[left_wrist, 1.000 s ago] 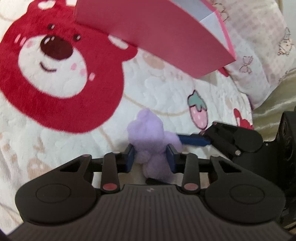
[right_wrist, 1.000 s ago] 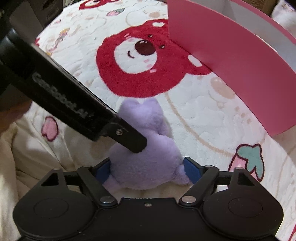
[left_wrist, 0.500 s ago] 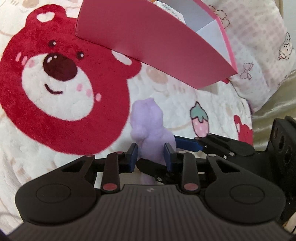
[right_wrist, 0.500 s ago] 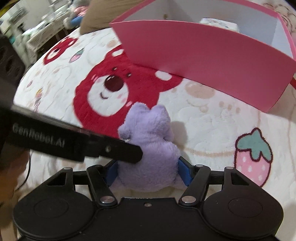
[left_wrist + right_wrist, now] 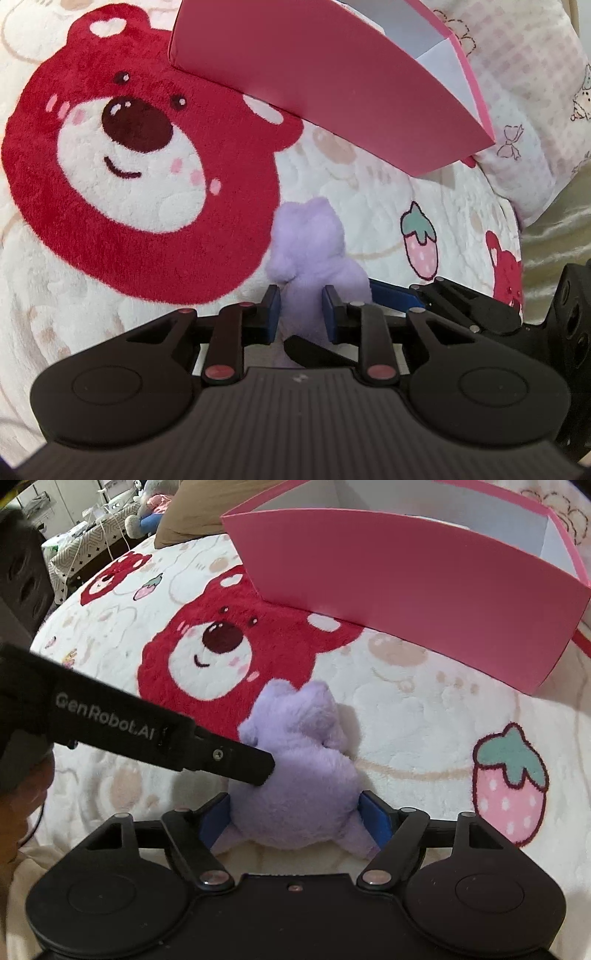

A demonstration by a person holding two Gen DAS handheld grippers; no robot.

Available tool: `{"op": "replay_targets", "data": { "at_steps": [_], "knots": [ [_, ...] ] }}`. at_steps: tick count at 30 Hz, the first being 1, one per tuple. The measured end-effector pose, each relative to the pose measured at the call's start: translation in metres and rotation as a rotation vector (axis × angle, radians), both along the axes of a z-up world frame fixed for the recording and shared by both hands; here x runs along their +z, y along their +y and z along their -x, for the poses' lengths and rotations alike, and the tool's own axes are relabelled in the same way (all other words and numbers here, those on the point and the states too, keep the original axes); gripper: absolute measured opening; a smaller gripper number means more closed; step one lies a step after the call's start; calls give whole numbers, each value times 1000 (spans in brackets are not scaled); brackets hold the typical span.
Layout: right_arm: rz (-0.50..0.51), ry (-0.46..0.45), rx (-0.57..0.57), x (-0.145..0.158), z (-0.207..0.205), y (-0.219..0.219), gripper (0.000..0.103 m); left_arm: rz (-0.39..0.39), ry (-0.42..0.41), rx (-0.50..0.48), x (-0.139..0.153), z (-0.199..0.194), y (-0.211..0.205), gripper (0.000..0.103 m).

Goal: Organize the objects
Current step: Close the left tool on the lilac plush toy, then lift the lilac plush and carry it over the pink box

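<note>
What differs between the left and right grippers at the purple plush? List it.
Width: the left gripper is pinched narrow on the purple plush; the right gripper stands wide, jaws just opened further, pads flanking the plush's lower body. Approach: the left gripper comes at the plush's side, the right gripper at its bottom end. Both are black with blue pads.
</note>
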State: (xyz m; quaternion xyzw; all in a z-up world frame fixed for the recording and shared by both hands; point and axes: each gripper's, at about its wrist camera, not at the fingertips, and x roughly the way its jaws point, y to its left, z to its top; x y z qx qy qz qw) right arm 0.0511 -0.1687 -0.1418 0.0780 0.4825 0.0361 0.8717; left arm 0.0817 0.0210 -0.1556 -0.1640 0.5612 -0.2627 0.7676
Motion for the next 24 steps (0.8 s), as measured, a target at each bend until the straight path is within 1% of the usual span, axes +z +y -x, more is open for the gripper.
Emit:
{"op": "replay_targets", "data": {
  "at_steps": [2,4,5,6,8,10,12,16,20,22,24],
  "knots": [
    [19,-14,0,-1,2,2,82,-8,-12,-8,-1,1,-1,24],
    [35,-28,-5,-1,5,4,81,-2,-7,-17,-1,2,-3,24],
    [37,-31,-8,0,6,5,80,9,6,-19,-1,0,-3,24],
    [34,-32,-13,0,7,6,75,23,22,-9,-1,0,-2,25],
    [35,-16,-35,1,6,7,74,54,45,-8,-4,-3,-1,27],
    [24,1,-68,2,5,6,73,43,26,-32,-5,-5,-4,27],
    [8,6,-95,2,5,4,72,39,13,-27,-4,-5,-5,27],
    [-34,13,-135,5,6,0,72,15,-41,-61,5,2,-12,28],
    [-97,35,-173,11,7,-8,71,29,-86,-94,15,8,-12,28],
    [-145,50,-192,14,7,-14,72,23,-94,-114,21,10,-14,28],
    [-190,66,-205,17,8,-19,72,32,-81,-122,26,9,-13,28]
  ]
}}
